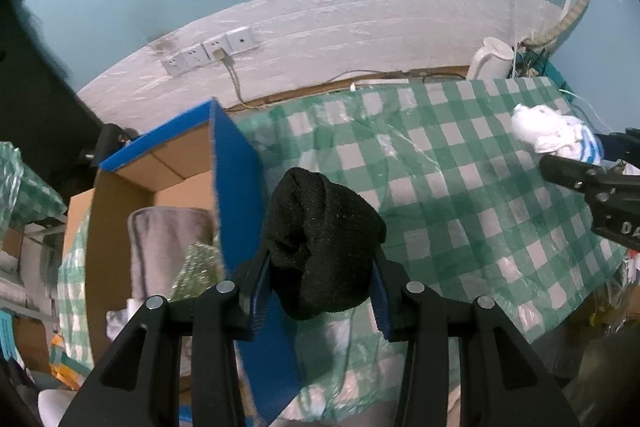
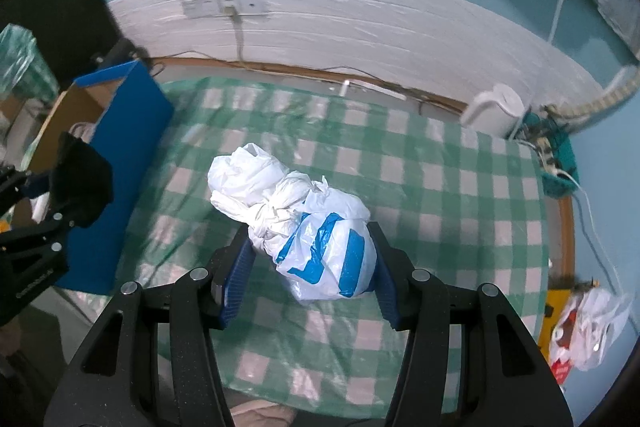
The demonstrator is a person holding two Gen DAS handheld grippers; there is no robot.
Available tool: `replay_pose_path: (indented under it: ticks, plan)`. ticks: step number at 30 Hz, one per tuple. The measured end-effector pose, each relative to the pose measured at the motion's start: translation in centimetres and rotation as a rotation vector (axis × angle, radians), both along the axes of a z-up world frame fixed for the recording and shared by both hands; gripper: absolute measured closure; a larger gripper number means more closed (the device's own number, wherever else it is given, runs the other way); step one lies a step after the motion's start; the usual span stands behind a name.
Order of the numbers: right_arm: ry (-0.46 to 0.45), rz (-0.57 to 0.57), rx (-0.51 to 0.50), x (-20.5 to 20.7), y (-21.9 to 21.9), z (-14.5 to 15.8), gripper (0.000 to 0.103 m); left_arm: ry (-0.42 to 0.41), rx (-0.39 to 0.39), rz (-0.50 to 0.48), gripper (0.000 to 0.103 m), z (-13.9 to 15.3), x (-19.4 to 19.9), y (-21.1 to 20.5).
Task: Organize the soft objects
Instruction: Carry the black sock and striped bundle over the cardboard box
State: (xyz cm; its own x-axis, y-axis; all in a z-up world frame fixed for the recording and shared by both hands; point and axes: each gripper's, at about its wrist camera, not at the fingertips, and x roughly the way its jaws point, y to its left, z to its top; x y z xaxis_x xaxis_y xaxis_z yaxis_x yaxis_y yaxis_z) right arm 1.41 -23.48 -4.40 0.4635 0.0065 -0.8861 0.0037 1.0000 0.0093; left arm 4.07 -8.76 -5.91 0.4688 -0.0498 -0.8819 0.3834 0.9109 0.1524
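My left gripper [image 1: 320, 291] is shut on a rolled black sock [image 1: 320, 239] and holds it above the table, just right of the blue wall of an open cardboard box [image 1: 236, 187]. The box holds a grey cloth [image 1: 160, 247] and other soft items. My right gripper [image 2: 308, 279] is shut on a knotted white and blue plastic bag [image 2: 320, 247] above the green checked tablecloth [image 2: 440, 187]. The bag shows at the right edge of the left wrist view [image 1: 556, 133]. The sock [image 2: 80, 187] and box [image 2: 132, 107] show at the left of the right wrist view.
A white kettle [image 1: 492, 59] stands at the table's back right corner by a tangle of cables. A wall socket strip [image 1: 212, 51] with a cord is behind the table. Another plastic bag [image 2: 584, 327] lies off the table's right edge. Clutter sits left of the box.
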Motion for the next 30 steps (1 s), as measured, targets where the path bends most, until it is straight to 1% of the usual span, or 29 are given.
replay_pose_path:
  ticks: [7, 17, 20, 30]
  plan:
    - [-0.023, 0.09, 0.008, 0.4, 4.4, 1.2, 0.049, -0.04, -0.004, 0.048, 0.06, 1.9, -1.0, 3.9]
    - [-0.053, 0.217, 0.026, 1.2, 11.1, 3.3, 0.049, -0.063, -0.012, 0.131, 0.06, 3.0, -1.5, 9.1]
    - [-0.051, 0.251, 0.022, 1.9, 13.0, 3.3, 0.049, -0.062, -0.012, 0.154, 0.06, 3.0, -1.4, 10.6]
    - [-0.019, 0.332, 0.018, 3.3, 18.3, 2.0, 0.049, -0.06, -0.014, 0.228, 0.06, 2.5, -0.8, 15.5]
